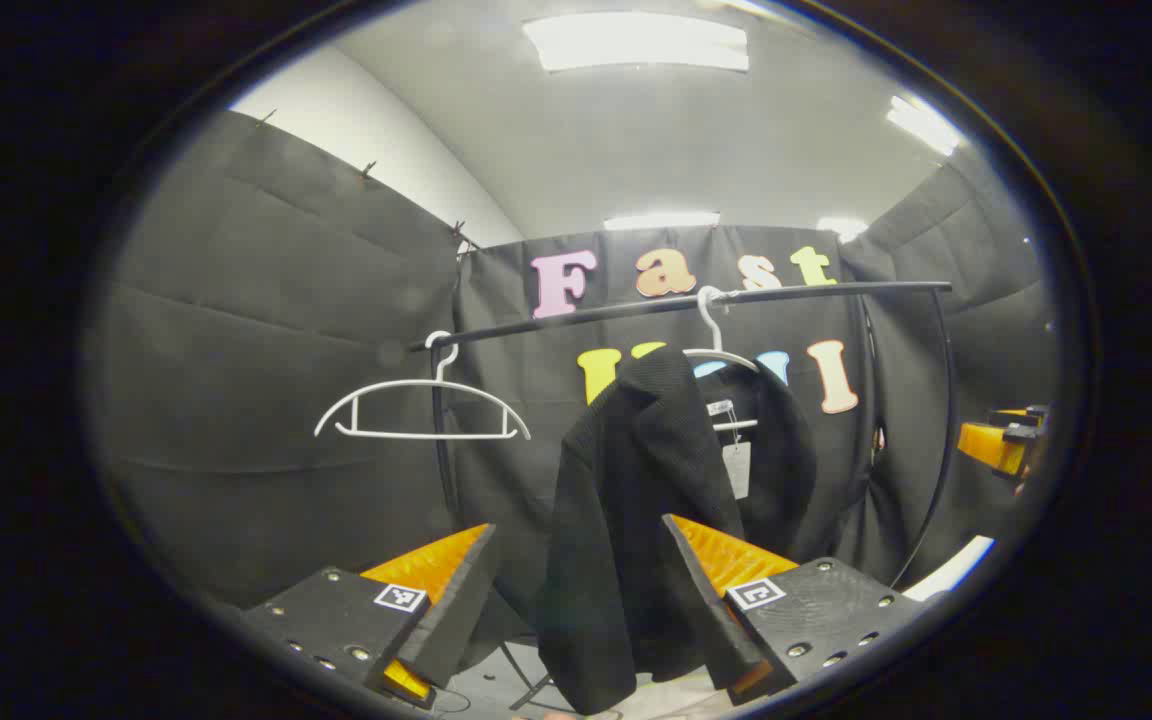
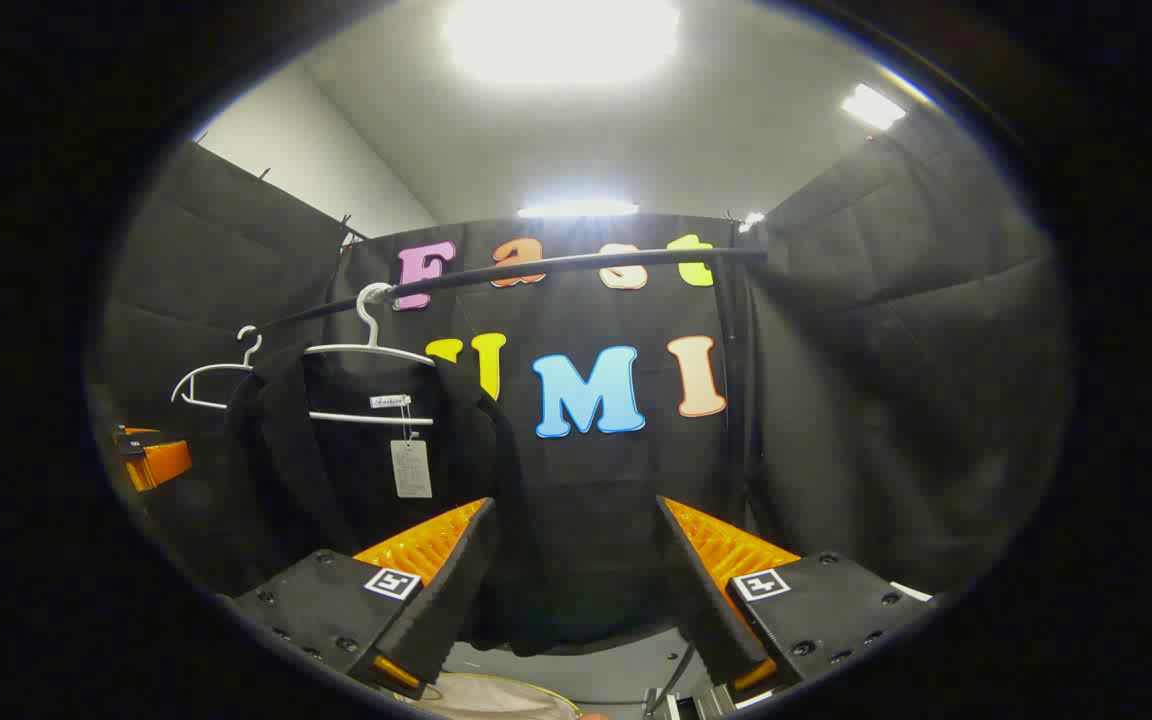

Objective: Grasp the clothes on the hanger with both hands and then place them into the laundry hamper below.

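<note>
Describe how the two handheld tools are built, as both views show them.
The left tool and the right tool look alike: two wedge-shaped fingers with ribbed inner faces, each on a black block studded with screws and bearing a small square black-and-white marker.

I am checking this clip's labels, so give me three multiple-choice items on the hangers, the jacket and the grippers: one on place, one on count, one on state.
1. Where does the black jacket hang?
A. on the rail, on a hanger
B. on the floor
C. in the hamper

2. How many white hangers are on the rail?
A. one
B. two
C. four

3. How is the left gripper?
A. shut on the jacket
B. open
C. shut on a hanger

Answers: 1 A, its hanger hooks the rail; 2 B, a bare hanger hangs beside it; 3 B, fingers stand apart.
</note>
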Available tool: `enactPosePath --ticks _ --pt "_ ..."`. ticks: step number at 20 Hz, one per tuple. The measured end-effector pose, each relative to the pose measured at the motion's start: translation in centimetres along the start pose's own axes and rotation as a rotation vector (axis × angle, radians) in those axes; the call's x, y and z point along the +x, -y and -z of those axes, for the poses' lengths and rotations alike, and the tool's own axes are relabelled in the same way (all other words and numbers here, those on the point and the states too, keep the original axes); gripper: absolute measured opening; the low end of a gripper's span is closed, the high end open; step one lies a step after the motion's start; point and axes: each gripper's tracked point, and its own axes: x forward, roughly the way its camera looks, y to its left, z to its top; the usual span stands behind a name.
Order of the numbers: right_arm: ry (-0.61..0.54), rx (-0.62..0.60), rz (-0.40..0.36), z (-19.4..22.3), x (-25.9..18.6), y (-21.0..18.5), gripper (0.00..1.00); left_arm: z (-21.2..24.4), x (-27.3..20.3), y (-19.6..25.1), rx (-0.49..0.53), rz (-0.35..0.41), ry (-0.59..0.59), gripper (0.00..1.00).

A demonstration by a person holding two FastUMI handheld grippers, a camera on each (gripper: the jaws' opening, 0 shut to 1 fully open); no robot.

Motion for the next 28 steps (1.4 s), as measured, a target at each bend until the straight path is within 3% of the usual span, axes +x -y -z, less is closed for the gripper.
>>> enactPosePath --ticks 4,10,21,28 --pt "-0.002 -0.014 0.002 0.2 -0.5 0.0 0.97 0.4 -0.4 -0.2 -0.026 -0.003 -0.015 0.94" --pt "0.015 -0.039 0.007 0.1 -1.0 -0.3 0.98 -1.3 -1.2 -0.5 0.035 -0.01 0.03 0.94" --pt "0.049 -0.052 0.002 -1.5 -1.6 -2.7 0.98 -2.4 -1.9 -1.1 0.054 0.009 0.077 0.94" --pt "0.06 -0.057 0.03 -2.6 -1.6 -5.6 0.98 -3.0 -1.9 0.4 0.048 0.145 0.1 0.94"
